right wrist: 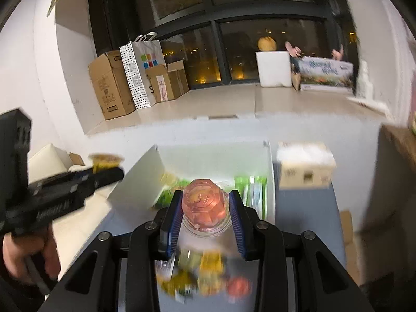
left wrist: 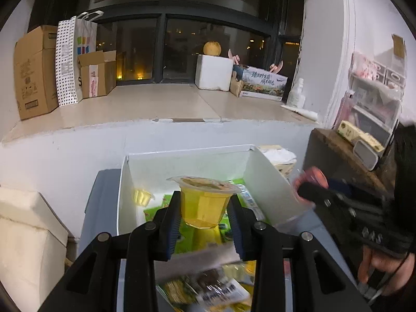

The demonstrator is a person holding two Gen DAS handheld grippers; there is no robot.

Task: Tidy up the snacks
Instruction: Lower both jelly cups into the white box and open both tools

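My left gripper [left wrist: 205, 208] is shut on a yellow jelly cup [left wrist: 205, 202], held upright above the white box [left wrist: 187, 156]. The box holds a small yellow jelly cup [left wrist: 141, 197] and green packets [left wrist: 156, 212]. My right gripper [right wrist: 204, 208] is shut on a red jelly cup [right wrist: 204, 205], tipped so its bottom faces the camera, over the near end of the white box [right wrist: 215, 153]. The right gripper with the red cup [left wrist: 310, 182] also shows at the box's right wall in the left wrist view. The left gripper with the yellow cup [right wrist: 105, 162] shows at the left in the right wrist view.
Loose snack packets [left wrist: 208, 288] lie on the grey surface [left wrist: 104, 197] below the grippers, blurred in the right wrist view [right wrist: 202, 275]. A small carton [right wrist: 304, 166] stands right of the box. Cardboard boxes [left wrist: 36, 72] and a foam box [left wrist: 214, 71] stand on the window ledge beyond.
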